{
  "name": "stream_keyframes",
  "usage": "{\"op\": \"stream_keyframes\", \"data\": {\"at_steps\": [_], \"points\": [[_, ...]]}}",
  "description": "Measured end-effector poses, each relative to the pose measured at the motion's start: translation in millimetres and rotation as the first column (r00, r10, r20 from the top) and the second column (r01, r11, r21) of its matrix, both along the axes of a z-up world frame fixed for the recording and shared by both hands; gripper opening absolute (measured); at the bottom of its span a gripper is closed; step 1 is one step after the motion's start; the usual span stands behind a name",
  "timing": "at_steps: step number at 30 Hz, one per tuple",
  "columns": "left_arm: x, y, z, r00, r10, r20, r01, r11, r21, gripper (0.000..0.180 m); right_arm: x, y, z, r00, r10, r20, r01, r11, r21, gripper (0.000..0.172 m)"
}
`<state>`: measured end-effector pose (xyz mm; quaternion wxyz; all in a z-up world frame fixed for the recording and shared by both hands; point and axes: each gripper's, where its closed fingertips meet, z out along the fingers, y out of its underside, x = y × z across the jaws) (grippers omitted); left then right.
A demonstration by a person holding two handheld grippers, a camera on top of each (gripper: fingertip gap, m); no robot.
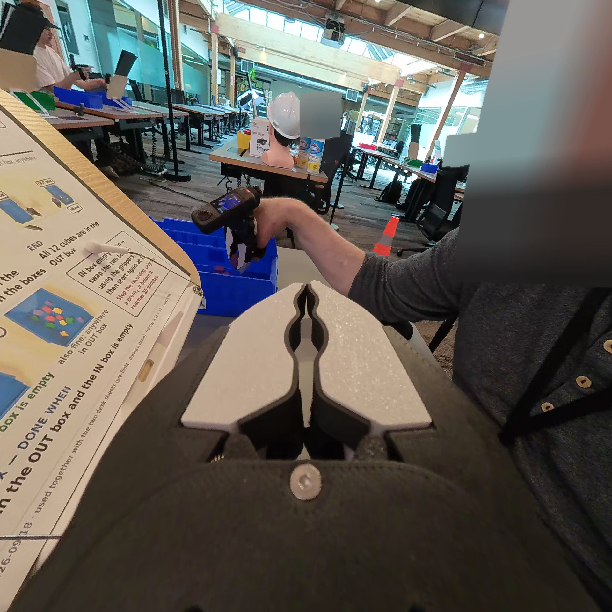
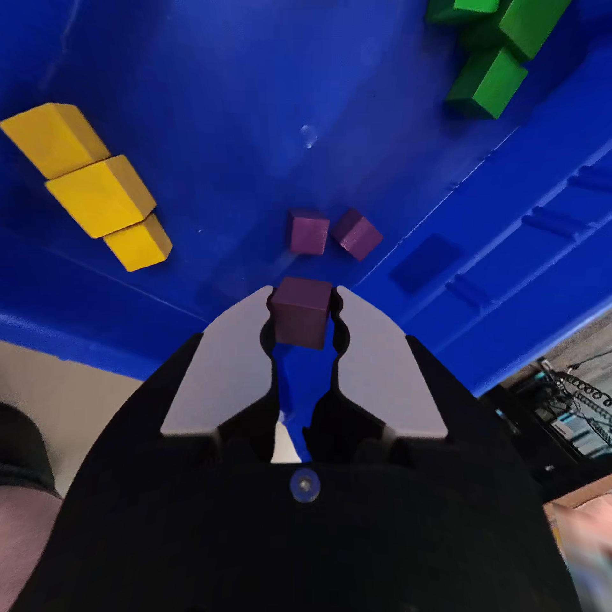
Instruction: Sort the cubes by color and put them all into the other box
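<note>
purple cube (image 2: pixel 299 313) clamped between right gripper (image 2: pixel 302 293) pads at lower centre, held over blue box (image 2: pixel 231 82) floor for release beside two purple cubes (image 2: pixel 334 235) | yellow cubes (image 2: pixel 96 188) grouped left, green cubes (image 2: pixel 493 63) upper right, kept sorted | left gripper (image 1: pixel 306 289) pressed together, nothing held, parked aside

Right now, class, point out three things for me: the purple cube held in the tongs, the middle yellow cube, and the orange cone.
Held purple cube (image 2: pixel 299 313), right wrist view, its front face.
Middle yellow cube (image 2: pixel 96 198), right wrist view, its top face.
Orange cone (image 1: pixel 388 236), left wrist view, its grey band.
</note>
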<state>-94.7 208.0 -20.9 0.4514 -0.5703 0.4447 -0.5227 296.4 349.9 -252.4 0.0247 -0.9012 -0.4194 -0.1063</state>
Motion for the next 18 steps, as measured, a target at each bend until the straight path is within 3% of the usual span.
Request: {"op": "stream_keyframes", "data": {"at_steps": [11, 15, 18], "points": [[4.6, -1.1, -8.1, 0.999, -0.010, -0.039, 0.010, 1.000, 0.001, 0.001, 9.8, 16.7, -23.1, 0.996, -0.036, 0.084, 0.037, 0.999, 0.001, 0.037], [2.5, -0.1, -7.4, 0.999, 0.005, -0.050, -0.005, 1.000, 0.017, 0.000, 6.0, 18.6, -10.1, 0.997, -0.025, 0.076, 0.022, 0.999, 0.043, 0.043], [-1.1, -0.3, -3.8, 0.998, 0.021, -0.058, -0.018, 0.999, 0.039, 0.000, 4.4, 20.7, 16.5, 0.998, -0.031, 0.048, 0.024, 0.991, 0.131, 0.042]]}}
